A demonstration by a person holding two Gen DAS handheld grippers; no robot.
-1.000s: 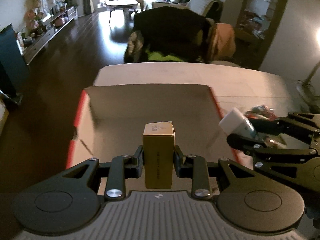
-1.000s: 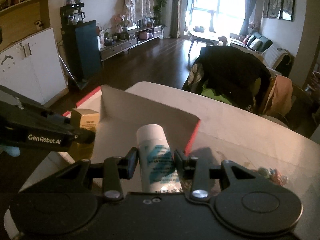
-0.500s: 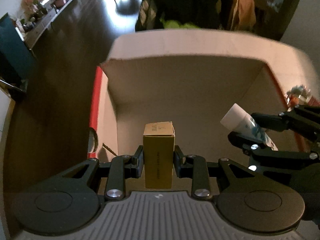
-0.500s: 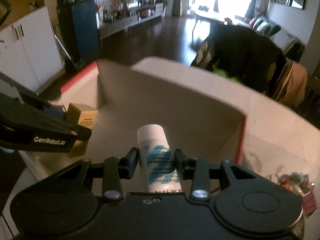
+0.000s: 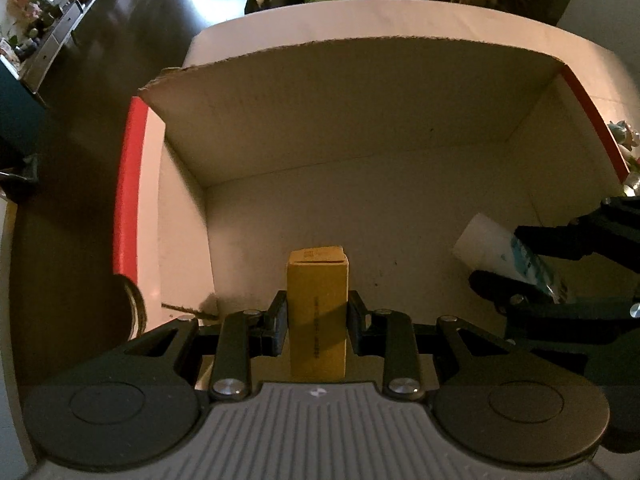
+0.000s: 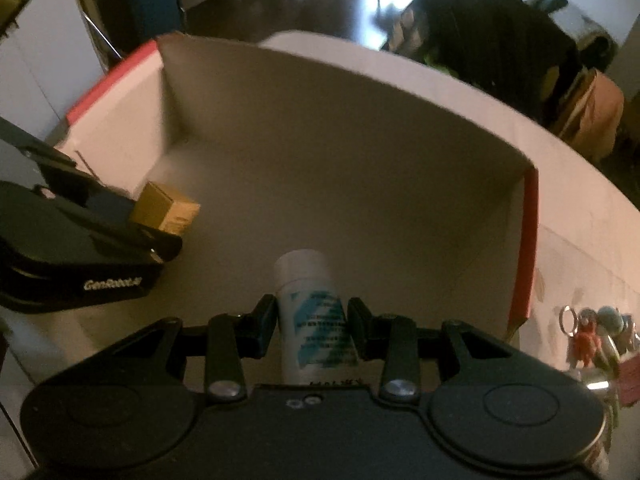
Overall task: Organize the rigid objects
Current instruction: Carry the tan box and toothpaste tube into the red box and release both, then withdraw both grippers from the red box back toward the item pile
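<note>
My left gripper (image 5: 317, 312) is shut on a small yellow carton (image 5: 317, 292) and holds it inside an open cardboard box (image 5: 360, 92) with red-edged flaps, near its left wall. My right gripper (image 6: 311, 316) is shut on a white bottle with a blue-green label (image 6: 310, 312) and holds it inside the same box (image 6: 340, 120), toward its right side. The bottle (image 5: 504, 252) and right gripper show at the right in the left wrist view. The carton (image 6: 166, 210) and left gripper show at the left in the right wrist view.
The box sits on a pale table (image 5: 400, 20). A bunch of keys with small charms (image 6: 596, 340) lies on the table right of the box. A chair draped with dark clothing (image 6: 500, 40) stands beyond the table. Dark floor lies to the left.
Both grippers have moved forward and down into the box with their objects still held. The box interior now fills both views.
</note>
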